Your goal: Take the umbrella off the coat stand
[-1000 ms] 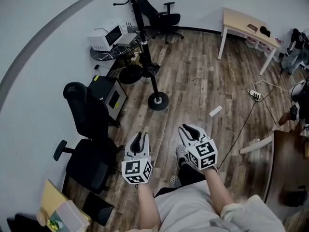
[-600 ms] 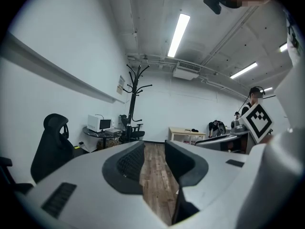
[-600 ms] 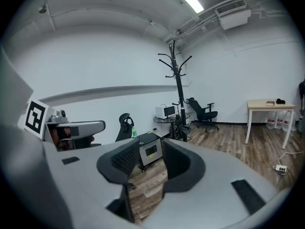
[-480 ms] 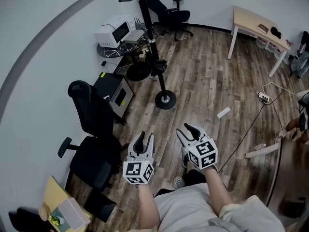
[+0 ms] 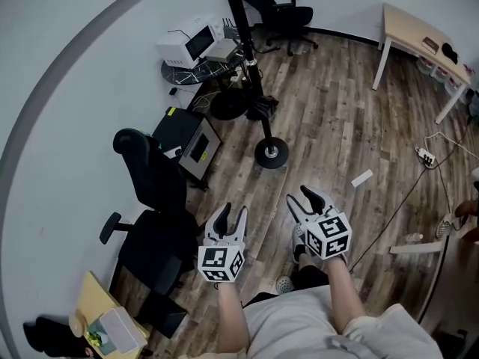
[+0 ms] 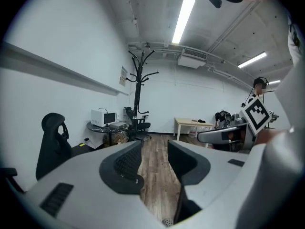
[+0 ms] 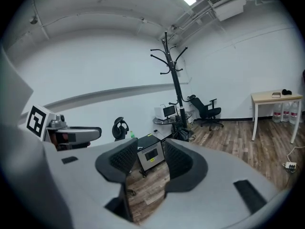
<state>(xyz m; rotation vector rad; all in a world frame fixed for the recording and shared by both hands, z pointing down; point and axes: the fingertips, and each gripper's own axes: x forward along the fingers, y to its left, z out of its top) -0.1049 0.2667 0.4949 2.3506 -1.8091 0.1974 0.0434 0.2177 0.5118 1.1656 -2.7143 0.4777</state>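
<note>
A black coat stand [image 5: 253, 73] rises from a round base [image 5: 271, 154] on the wood floor, well ahead of both grippers. A dark folded umbrella [image 5: 261, 109] hangs low against its pole; in the left gripper view the stand [image 6: 138, 89] is far off, and in the right gripper view the stand [image 7: 174, 80] has the umbrella [image 7: 182, 128] as a dark bundle near its foot. My left gripper [image 5: 232, 217] and right gripper [image 5: 302, 198] are held side by side, pointing toward the stand. Both sets of jaws are opening, with nothing between the left gripper [image 6: 153, 148] jaws or the right gripper [image 7: 149, 149] jaws.
A black office chair [image 5: 153, 200] stands close on the left, beside a black box on wheels [image 5: 191, 144]. A white microwave [image 5: 191, 43] sits on a round table behind the stand, near another office chair [image 5: 288, 17]. A wooden table [image 5: 419, 43], a power strip [image 5: 426, 155] and a white slip [image 5: 361, 179] lie right.
Both grippers have come nearer to the coat stand, which now sits lower and further right in the head view. Both pairs of jaws have spread wider.
</note>
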